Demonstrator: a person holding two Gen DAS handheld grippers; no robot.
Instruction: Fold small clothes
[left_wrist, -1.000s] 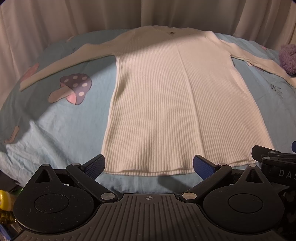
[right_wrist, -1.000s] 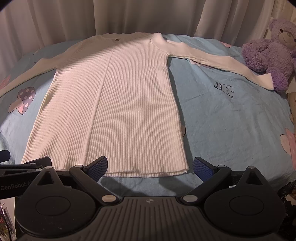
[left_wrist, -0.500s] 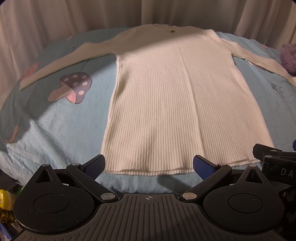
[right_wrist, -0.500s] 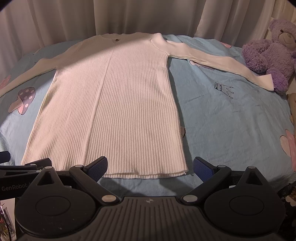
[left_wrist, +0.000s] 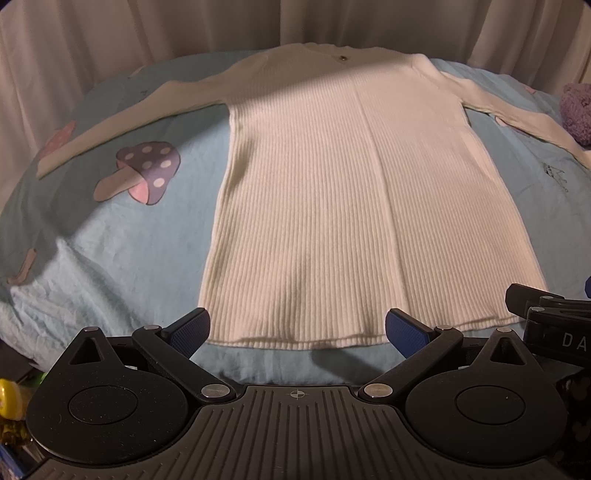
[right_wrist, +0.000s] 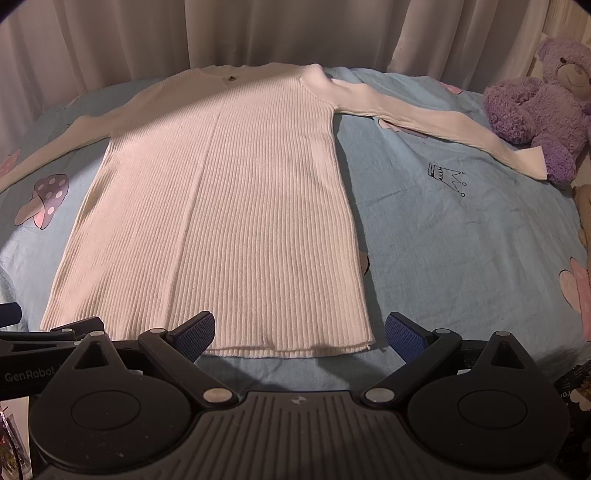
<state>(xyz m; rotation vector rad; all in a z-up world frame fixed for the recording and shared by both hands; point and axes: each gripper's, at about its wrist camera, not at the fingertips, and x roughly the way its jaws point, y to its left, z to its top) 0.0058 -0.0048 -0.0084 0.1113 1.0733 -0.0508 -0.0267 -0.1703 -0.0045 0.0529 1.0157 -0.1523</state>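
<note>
Currently: white ribbed sweater (left_wrist: 354, 206) laid flat on bed (right_wrist: 461, 251), sleeves spread | no fold made yet | left gripper (left_wrist: 294, 328) and right gripper (right_wrist: 299, 328) held apart, empty, near hem

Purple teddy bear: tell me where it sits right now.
The purple teddy bear sits at the far right edge of the bed in the right wrist view, against the curtain, beside the cuff of the white sweater's outstretched sleeve.
</note>
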